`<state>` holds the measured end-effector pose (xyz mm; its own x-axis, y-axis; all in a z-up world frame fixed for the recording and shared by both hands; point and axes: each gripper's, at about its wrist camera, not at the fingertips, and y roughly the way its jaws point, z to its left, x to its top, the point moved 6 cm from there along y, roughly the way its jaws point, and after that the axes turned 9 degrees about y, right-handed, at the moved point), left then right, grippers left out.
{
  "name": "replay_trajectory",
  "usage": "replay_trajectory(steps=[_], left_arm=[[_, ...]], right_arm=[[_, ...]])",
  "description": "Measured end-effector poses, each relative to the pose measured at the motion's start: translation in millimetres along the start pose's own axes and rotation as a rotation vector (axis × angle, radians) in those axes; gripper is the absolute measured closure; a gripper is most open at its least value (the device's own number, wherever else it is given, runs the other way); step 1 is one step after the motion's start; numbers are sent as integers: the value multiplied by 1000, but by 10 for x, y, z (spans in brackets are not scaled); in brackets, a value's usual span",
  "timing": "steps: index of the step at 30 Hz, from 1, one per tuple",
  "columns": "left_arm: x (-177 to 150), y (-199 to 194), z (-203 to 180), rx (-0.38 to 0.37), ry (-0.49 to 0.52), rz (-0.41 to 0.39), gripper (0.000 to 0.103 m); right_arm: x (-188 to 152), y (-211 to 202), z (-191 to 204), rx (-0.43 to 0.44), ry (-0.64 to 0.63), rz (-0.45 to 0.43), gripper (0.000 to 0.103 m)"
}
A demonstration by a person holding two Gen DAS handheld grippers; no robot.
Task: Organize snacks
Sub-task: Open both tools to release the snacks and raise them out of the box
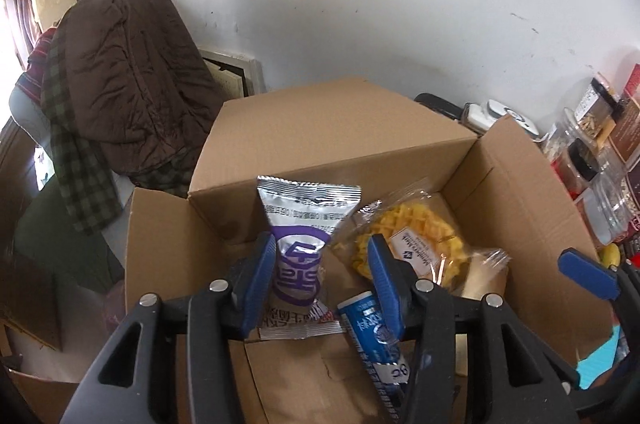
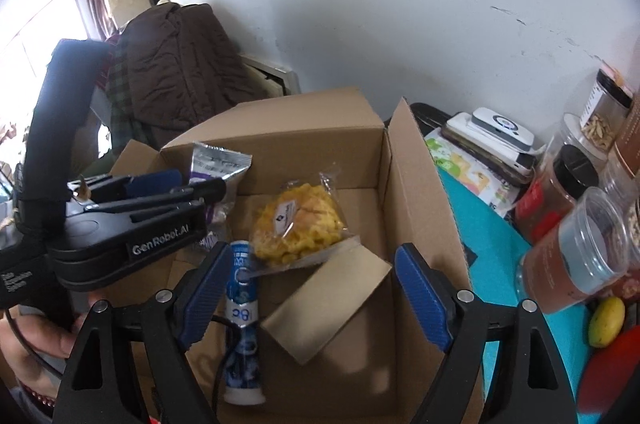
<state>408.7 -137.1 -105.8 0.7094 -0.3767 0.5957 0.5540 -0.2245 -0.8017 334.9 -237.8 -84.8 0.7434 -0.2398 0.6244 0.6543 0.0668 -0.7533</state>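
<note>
In the left wrist view the left hand-held gripper [image 1: 322, 274] sits at the lower middle of the frame, above the open cardboard box [image 1: 520, 191]. The silver and purple snack packet [image 1: 298, 252] stands between its two blue pads, leaning against the far wall of the box. Its long axis runs nearly up and down in the frame, with the sealed end at the top. The left pad lies against the packet's edge, but the right pad stands clear of it, so I judge the jaws are apart and the packet is no longer clamped.

In the right wrist view the right hand-held gripper [image 2: 316, 290] has its jaws wide apart and holds nothing. The blue tube-shaped pack [image 2: 242, 316] lies on the box floor just beside its left pad, with its long axis pointing away from the camera, toward the upper part of the frame. The yellow snack in a clear wrapper [image 2: 298, 226] lies further in, at the frame centre.

The right hand-held gripper seems nearer to the blue pack, but the pack is off to the left of its opening, so a small shift to the left would probably be needed.
</note>
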Motion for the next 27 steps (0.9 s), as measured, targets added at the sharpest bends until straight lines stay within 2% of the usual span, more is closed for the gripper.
replay_trajectory(steps=[8, 27], left_arm=[[41, -283, -40, -12, 18, -38, 55], [36, -1654, 23, 6, 10, -236, 55]], right_arm=[[69, -279, 41, 3, -8, -44, 19], [124, -1542, 401, 20, -61, -243, 19]])
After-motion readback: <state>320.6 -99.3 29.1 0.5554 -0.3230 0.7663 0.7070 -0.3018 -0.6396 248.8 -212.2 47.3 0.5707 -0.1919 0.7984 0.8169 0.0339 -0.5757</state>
